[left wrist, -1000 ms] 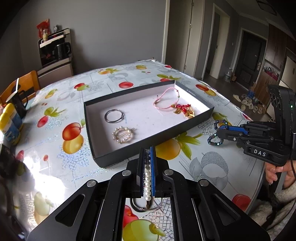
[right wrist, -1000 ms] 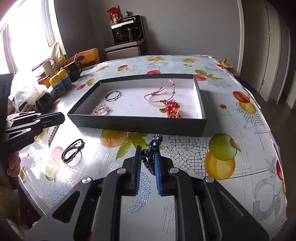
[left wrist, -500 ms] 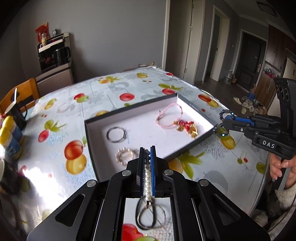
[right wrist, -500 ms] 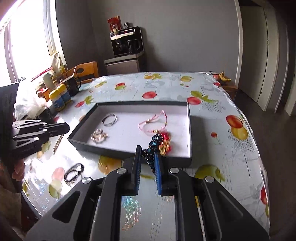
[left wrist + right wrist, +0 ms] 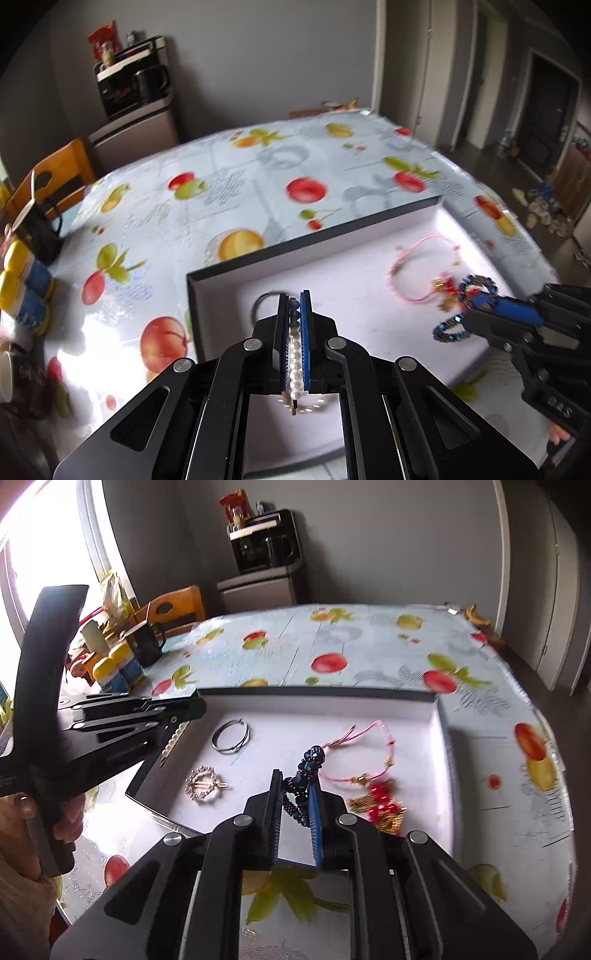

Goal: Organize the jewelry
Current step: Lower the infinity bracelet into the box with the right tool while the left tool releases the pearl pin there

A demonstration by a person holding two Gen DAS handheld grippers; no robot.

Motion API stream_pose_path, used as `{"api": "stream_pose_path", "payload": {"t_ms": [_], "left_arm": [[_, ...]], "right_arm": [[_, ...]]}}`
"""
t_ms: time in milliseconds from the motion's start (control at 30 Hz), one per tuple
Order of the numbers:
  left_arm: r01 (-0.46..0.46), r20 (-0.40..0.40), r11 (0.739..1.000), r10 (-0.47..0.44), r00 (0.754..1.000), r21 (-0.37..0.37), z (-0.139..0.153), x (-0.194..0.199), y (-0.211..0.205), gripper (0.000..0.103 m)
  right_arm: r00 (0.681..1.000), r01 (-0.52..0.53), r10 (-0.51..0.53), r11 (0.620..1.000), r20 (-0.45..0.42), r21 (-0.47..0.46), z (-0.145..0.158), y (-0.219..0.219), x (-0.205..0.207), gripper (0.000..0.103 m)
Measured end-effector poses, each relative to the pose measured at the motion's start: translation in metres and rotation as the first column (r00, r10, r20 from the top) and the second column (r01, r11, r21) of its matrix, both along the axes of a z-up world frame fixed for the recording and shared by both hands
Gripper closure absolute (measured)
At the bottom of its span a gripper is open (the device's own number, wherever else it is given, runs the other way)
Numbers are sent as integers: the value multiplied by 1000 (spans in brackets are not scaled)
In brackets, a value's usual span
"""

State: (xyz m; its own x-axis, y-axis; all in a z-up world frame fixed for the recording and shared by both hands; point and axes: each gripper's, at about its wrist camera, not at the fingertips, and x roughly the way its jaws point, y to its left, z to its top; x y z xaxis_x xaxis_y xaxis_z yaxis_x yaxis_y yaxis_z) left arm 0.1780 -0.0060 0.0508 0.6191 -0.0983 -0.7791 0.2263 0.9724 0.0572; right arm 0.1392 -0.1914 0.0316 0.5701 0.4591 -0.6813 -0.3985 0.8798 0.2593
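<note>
Left tool (image 5: 294, 308): closed tight on a pearl strand (image 5: 294, 363), which is pinched between the blue pads; a metal end piece is seen dangling below the fingers. The tool is held over the near-left part of the tray, above the white floor.

Left tool, other view (image 5: 177, 716): seen at the tray's left wall, with pearls hanging under its tip.

Right tool (image 5: 297, 794): clamped on a dark blue beaded bracelet (image 5: 306, 775), whose beads bulge up out of the gap between the fingers. It is held over the tray's near edge.

Right tool, other view (image 5: 476, 314): the beaded loops are seen drooping from its tip over the tray's right half.

Tray (image 5: 317, 694): a shallow dark box with a white inside, set on the table (image 5: 369, 642), which is covered by a fruit-print cloth.

Inside the tray: a thin metal hoop (image 5: 231, 736) is lying toward the far left; a round pearl-and-gold brooch (image 5: 202, 781) is lying nearer, well apart from it; a pink cord bracelet (image 5: 364, 749) is spread toward the right, with red and gold charms (image 5: 380, 803) at its near end.

Table's left edge: yellow-capped bottles (image 5: 112, 670) and a black mug (image 5: 144, 642) are grouped beside a wooden chair (image 5: 177, 607).
</note>
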Motion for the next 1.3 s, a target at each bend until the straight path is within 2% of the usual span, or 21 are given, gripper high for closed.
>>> {"api": "stream_pose_path", "payload": {"t_ms": [200, 400, 800, 867, 900, 967, 1033, 1100, 1133, 1233, 1300], "left_arm": [[-83, -59, 996, 84, 995, 12, -23, 7, 24, 97], [-83, -84, 995, 87, 993, 55, -34, 8, 24, 97], [-71, -128, 997, 75, 989, 34, -50, 8, 26, 96], [-67, -130, 998, 68, 989, 9, -48, 7, 27, 88], [-63, -125, 998, 63, 990, 3, -46, 5, 26, 85], [-55, -102, 998, 56, 993, 12, -43, 2, 24, 73], [-49, -88, 999, 50, 995, 7, -38, -2, 23, 71], [-43, -79, 999, 41, 996, -26, -32, -9, 24, 68], [-36, -69, 999, 33, 997, -35, -29, -13, 24, 64], [-21, -17, 999, 21, 1000, -38, -18, -29, 23, 49], [-13, 8, 999, 14, 1000, -45, -11, -39, 23, 44]], "right_arm": [[997, -45, 43, 999, -61, -24, -22, 22, 7, 90], [994, -37, 35, 999, -104, -17, -31, 24, 14, 90], [992, -13, 9, 999, -123, -39, -38, 16, 14, 88], [993, -10, 6, 999, -121, -33, -37, 15, 14, 85], [993, -6, 3, 1000, -117, -29, -35, 14, 13, 78], [995, 0, -3, 1000, -102, -31, -32, 11, 11, 73], [996, 7, -10, 999, -86, -35, -29, 8, 8, 70], [997, 25, -27, 999, -68, -39, -25, 3, 4, 61], [998, 32, -34, 999, -58, -43, -23, 1, 2, 57], [998, 60, -62, 996, -16, -69, -17, -6, -5, 52], [997, 76, -75, 994, 8, -80, -13, -9, -8, 46]]}}
